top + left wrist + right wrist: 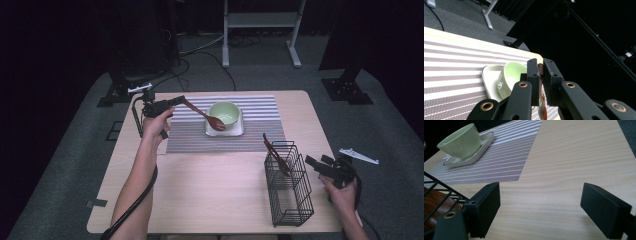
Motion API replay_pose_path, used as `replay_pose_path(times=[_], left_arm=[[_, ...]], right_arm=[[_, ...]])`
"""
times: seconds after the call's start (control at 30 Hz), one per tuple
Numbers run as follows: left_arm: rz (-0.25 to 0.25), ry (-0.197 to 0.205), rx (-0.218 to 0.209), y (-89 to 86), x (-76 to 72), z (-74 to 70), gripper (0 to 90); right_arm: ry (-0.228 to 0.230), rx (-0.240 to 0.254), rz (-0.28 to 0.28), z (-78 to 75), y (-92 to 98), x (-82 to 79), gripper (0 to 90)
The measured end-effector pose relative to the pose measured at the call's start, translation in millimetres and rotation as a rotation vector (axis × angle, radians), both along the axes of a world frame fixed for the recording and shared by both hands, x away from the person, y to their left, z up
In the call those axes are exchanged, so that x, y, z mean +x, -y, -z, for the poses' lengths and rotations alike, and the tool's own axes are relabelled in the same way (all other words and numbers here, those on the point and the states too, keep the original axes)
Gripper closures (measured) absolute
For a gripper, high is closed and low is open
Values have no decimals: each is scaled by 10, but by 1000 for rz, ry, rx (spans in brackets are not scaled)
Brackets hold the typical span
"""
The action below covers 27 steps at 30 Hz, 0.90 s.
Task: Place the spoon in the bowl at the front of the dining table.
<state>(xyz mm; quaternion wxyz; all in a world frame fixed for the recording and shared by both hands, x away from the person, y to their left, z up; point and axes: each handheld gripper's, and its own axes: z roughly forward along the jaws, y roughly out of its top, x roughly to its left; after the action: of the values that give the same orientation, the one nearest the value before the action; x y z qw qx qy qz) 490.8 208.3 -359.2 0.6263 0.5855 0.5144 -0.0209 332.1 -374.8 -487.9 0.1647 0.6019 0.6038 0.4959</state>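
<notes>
No legible words, brands or signs anywhere. Only a small white mark on the side of the green bowl, seen in the left gripper view and resembling a 9, too partial and blurred to read with certainty.

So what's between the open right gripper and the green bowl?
In the right gripper view, bare light wooden table, then striped placemat, lie between the right gripper and the pale green bowl.
</notes>
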Motion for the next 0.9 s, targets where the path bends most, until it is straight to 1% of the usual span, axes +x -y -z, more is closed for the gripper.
replay_pose_path(times=[0.1, 0.2, 0.4, 0.57, 0.8, 0.9], left_arm=[[-11, 2, 4, 4, 23, -33, 842], [-13, 2, -4, 13, 38, -48, 842], [-23, -10, 7, 26, 68, 3, 842], [-34, -21, -6, 25, 96, 34, 842], [-48, -14, 9, 43, 123, 4, 842], [-60, -12, 5, 44, 127, -12, 842]], right_arm=[[2, -1, 2, 0, 2, -1, 146], [2, 0, 3, 0, 1, -2, 146], [2, -3, 3, -2, -4, -2, 146], [-2, 5, 4, 2, 5, -2, 146], [-2, 7, 6, 2, 6, -3, 146], [-1, 9, 6, 2, 6, -6, 146]])
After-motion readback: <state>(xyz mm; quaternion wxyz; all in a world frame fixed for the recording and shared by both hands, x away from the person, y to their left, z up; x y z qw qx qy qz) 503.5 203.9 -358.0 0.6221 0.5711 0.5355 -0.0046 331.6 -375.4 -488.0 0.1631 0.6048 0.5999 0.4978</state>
